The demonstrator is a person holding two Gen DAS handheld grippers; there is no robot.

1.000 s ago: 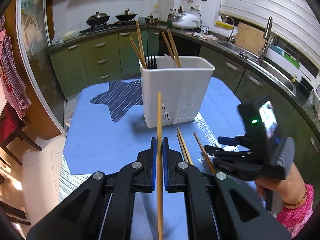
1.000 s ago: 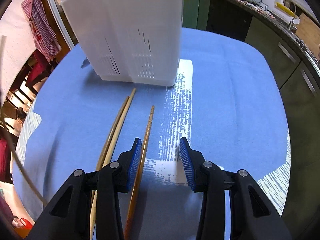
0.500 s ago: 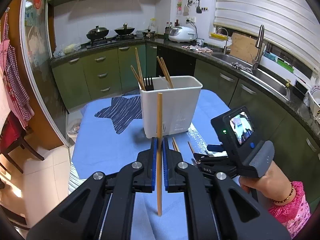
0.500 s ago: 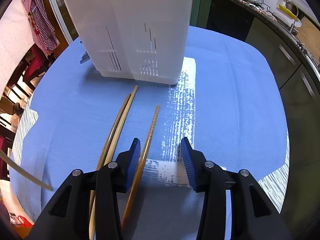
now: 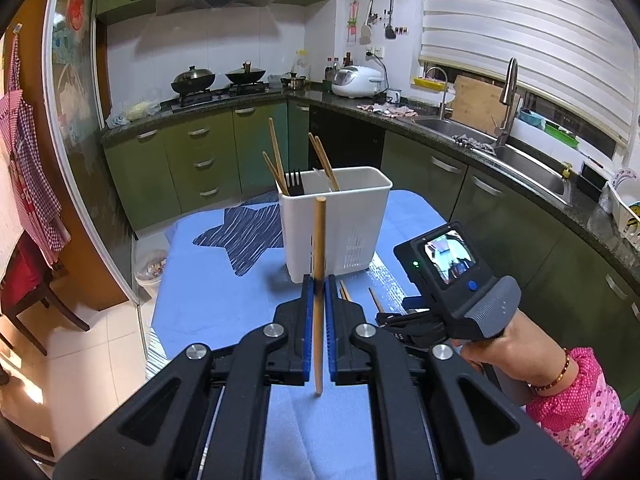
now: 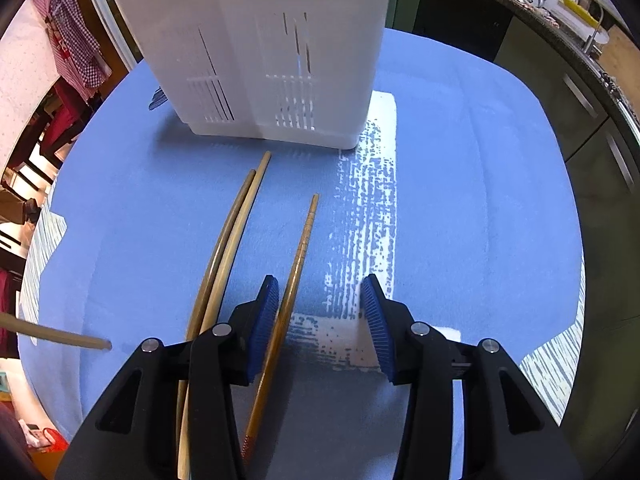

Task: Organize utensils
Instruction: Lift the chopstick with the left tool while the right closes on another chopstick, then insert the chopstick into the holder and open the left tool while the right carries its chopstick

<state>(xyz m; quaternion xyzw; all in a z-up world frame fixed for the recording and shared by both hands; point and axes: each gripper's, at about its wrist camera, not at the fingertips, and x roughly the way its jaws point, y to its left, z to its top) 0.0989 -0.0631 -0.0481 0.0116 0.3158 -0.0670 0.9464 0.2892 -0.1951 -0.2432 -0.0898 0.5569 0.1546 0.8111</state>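
Observation:
My left gripper (image 5: 319, 286) is shut on a wooden chopstick (image 5: 319, 248) and holds it upright above the blue cloth, in front of the white utensil holder (image 5: 336, 224). The holder has several chopsticks and a black fork (image 5: 293, 182) in it. My right gripper (image 6: 319, 312) is open, low over the cloth, its jaws on either side of a brown chopstick (image 6: 298, 256). Two paler chopsticks (image 6: 234, 232) lie just left of it. The held chopstick's end shows in the right wrist view (image 6: 60, 336). The holder stands close ahead in that view (image 6: 256, 52).
The table carries a blue cloth (image 5: 208, 280) with a dark star print (image 5: 244, 236). Green cabinets and a counter with a sink (image 5: 516, 160) run behind and to the right. A chair (image 5: 24, 280) stands off the table's left edge.
My left gripper has risen with the chopstick, so the holder now sits lower and farther in its view. My right gripper has edged forward over the brown chopstick and stays open.

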